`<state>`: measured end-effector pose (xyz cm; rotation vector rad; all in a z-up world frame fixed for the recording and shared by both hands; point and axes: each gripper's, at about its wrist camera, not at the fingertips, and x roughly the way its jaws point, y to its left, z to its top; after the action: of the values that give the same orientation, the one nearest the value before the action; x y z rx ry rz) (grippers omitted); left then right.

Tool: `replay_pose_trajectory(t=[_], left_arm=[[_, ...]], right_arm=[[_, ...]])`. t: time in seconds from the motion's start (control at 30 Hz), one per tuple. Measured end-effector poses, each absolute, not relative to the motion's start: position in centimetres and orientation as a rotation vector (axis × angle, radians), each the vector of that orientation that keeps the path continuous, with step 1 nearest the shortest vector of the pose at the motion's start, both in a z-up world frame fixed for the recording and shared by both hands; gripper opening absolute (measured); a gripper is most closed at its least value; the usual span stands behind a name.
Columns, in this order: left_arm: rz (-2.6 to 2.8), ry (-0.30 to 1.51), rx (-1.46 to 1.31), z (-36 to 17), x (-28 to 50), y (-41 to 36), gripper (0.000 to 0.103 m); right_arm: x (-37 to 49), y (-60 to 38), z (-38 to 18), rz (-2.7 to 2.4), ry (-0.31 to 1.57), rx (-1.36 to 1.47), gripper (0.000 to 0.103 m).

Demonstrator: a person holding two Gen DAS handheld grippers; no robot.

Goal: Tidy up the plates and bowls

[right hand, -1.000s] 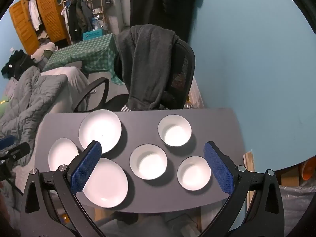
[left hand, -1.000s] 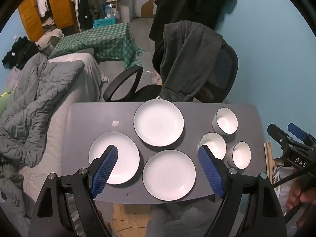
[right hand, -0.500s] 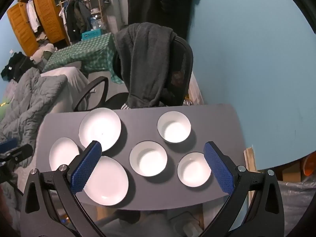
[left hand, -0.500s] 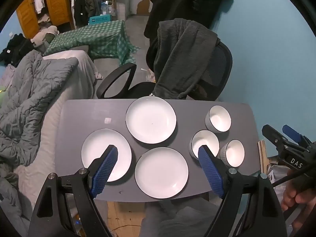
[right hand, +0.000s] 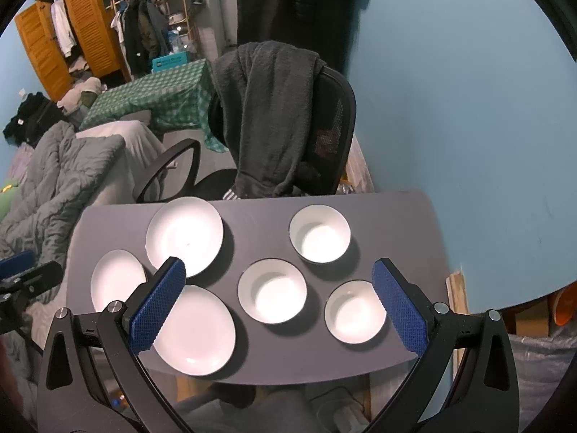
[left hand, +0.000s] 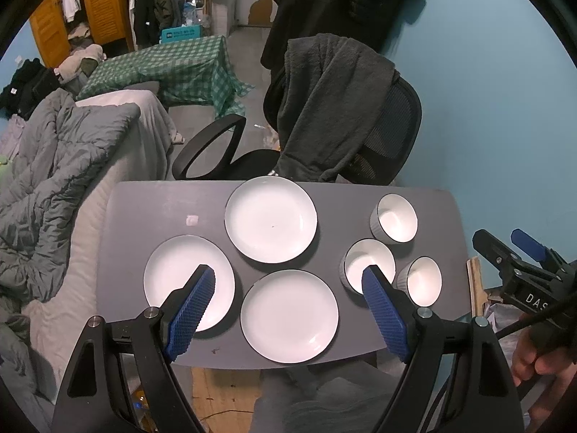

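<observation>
Hovering above the grey table (left hand: pixel 151 195), both claws gape wide and empty: three plates (left hand: pixel 271 218) lie under the left gripper (left hand: pixel 288 306), three bowls (right hand: pixel 272 291) under the right gripper (right hand: pixel 279 303).

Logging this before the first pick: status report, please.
Left gripper and right gripper open, empty, above table. Three plates, three bowls unstacked. Nothing in the way.

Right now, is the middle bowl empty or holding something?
Empty. The middle bowl sits upright on the table, and the right wrist view shows only its bare white inside.
</observation>
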<state>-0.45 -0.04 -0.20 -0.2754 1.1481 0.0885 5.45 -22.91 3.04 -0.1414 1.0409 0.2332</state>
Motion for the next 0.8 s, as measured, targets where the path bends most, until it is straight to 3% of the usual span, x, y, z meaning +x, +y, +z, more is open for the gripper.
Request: replay_pose_trajectory(t=[0.8], left_arm=[[0.090, 1.150, -0.284, 0.10, -0.06, -0.74, 0.085]], right_arm=[[6.26, -22.51, 3.01, 0.245, 1.055, -0.156, 0.101]])
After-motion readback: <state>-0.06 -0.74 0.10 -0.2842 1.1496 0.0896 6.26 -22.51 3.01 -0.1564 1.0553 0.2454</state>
